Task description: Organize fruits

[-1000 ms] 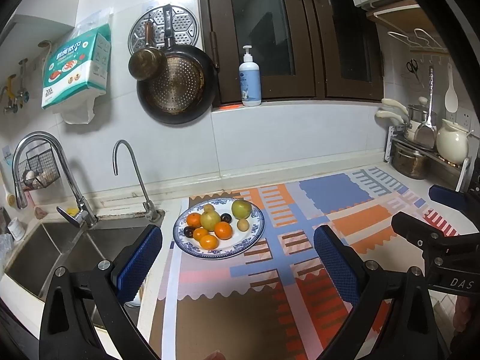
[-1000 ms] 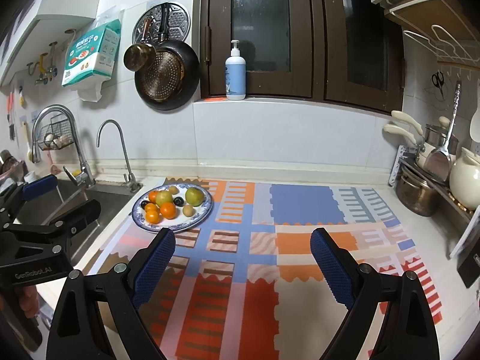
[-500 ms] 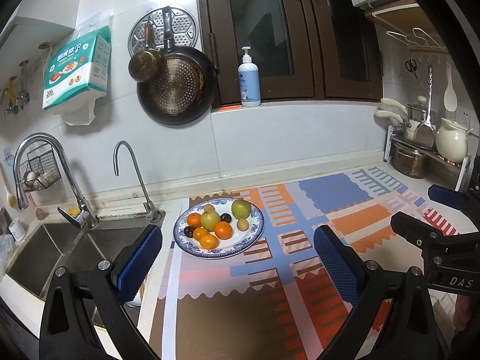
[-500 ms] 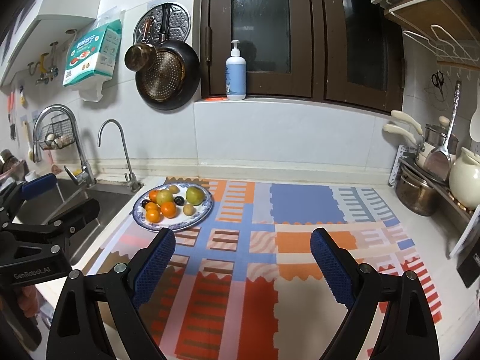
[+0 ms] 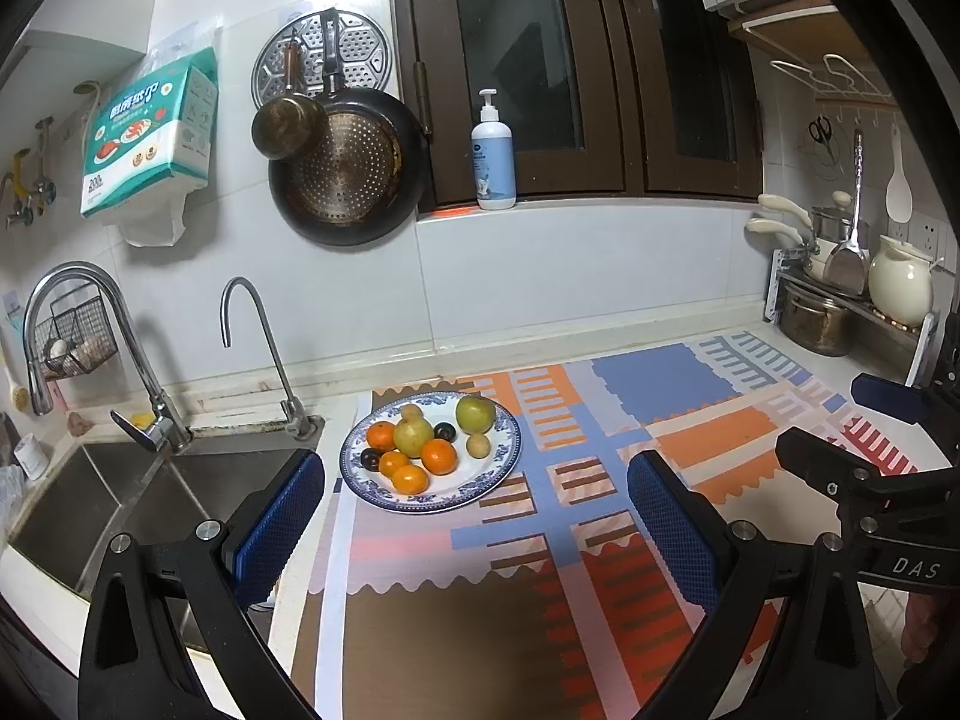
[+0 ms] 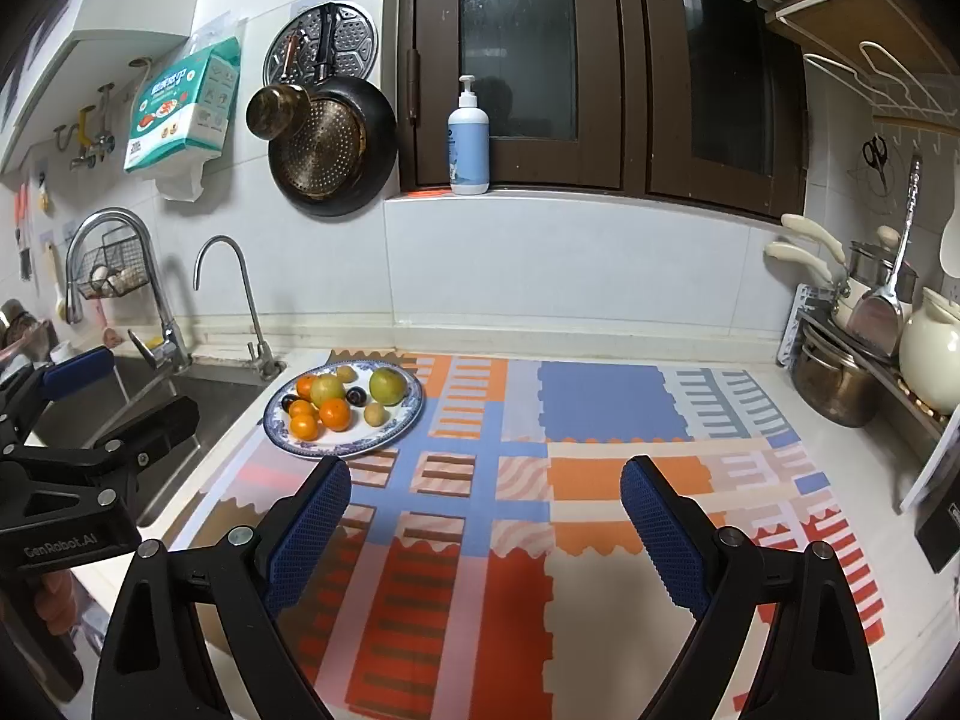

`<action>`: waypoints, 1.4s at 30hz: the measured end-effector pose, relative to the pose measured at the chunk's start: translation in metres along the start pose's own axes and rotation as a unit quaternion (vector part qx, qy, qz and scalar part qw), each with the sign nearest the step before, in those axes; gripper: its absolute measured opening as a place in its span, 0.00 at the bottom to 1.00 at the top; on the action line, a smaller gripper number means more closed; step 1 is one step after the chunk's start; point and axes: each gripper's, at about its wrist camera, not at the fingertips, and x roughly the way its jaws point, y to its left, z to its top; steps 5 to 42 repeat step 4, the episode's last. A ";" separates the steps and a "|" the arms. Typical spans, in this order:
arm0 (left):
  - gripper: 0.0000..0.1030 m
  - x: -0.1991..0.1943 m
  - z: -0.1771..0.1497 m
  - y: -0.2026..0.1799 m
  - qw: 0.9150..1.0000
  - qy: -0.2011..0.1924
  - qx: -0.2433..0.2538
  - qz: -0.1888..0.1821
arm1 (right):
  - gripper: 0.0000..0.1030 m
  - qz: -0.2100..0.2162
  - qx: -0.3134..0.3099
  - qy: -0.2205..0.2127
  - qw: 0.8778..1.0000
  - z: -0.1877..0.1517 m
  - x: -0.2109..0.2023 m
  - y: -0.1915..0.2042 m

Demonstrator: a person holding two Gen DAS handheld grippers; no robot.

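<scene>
A blue-rimmed white plate point(image 5: 501, 468) point(image 6: 403, 420) sits on the patterned mat's left end by the sink. It holds several oranges point(image 5: 438, 456) point(image 6: 334, 414), a yellow-green pear point(image 5: 413, 435), a green apple point(image 5: 476, 414) point(image 6: 387, 385), dark plums point(image 5: 444, 431) and a small yellowish fruit point(image 5: 478, 445). My left gripper point(image 5: 474, 510) is open and empty, above the mat just in front of the plate. My right gripper point(image 6: 485, 516) is open and empty, over the mat's middle, right of the plate. Each gripper shows in the other's view point(image 5: 840, 426) point(image 6: 114, 387).
A steel sink point(image 5: 102, 498) with two taps point(image 5: 264, 348) lies left of the plate. A dish rack with pots and a cream jug point(image 6: 936, 354) stands at the right. Pans point(image 5: 348, 168) hang on the wall; a soap bottle point(image 5: 493, 153) stands on the sill.
Both views have crept slightly; the plate sits marginally closer to the right gripper. Both grippers stay open and empty.
</scene>
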 end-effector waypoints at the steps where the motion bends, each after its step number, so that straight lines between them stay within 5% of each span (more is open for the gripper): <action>1: 1.00 0.000 0.000 0.000 1.000 0.000 0.000 0.000 | 0.89 0.001 0.000 0.000 1.000 0.000 0.000 0.000; 42: 1.00 0.003 -0.001 0.000 1.000 0.005 -0.001 0.002 | 0.89 0.000 0.001 0.002 1.000 0.000 0.001 0.000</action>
